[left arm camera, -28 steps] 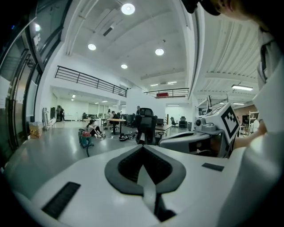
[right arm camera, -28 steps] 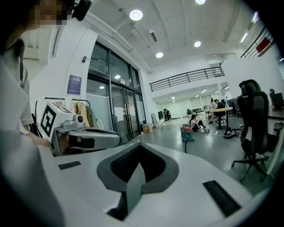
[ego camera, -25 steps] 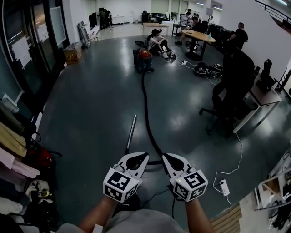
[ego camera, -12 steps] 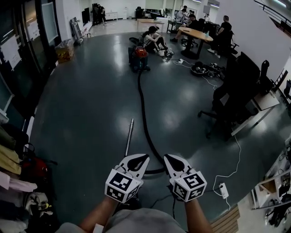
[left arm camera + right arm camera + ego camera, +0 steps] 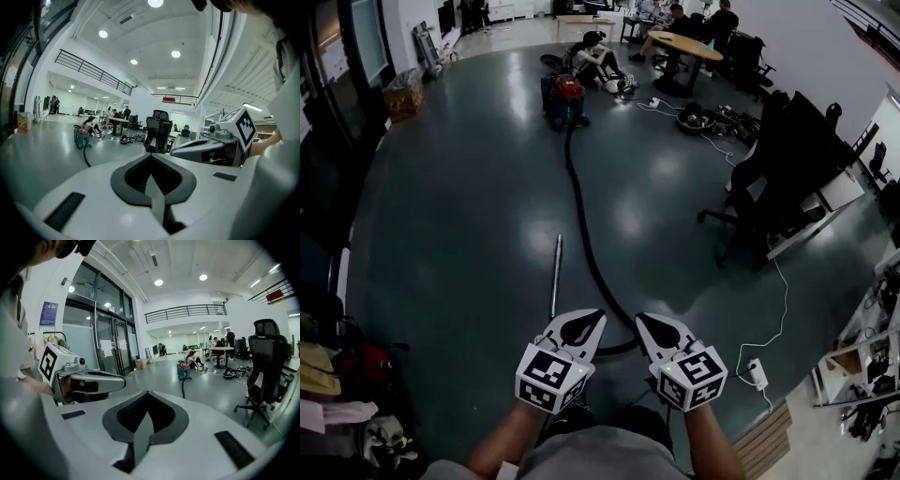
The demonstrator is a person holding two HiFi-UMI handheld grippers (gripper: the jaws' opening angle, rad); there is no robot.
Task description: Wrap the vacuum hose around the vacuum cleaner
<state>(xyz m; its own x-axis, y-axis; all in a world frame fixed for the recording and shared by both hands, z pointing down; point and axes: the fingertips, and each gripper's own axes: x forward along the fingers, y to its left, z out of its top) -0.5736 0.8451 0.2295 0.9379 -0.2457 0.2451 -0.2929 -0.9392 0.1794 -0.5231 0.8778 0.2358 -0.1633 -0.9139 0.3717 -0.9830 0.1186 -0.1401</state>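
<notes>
The floor (image 5: 469, 216) is being overlooked steeply from head height; the far vacuum cleaner (image 5: 565, 100) is being faced by both gripper views.

Vacuum cleaner (image 5: 565, 99): red-topped, teal-bodied canister, standing upright at the far end of the room.
Vacuum hose (image 5: 578, 230): black, lying unwound, stretching from the cleaner in a long curve.
Metal wand (image 5: 555, 277): lying straight just beside the hose.
</notes>
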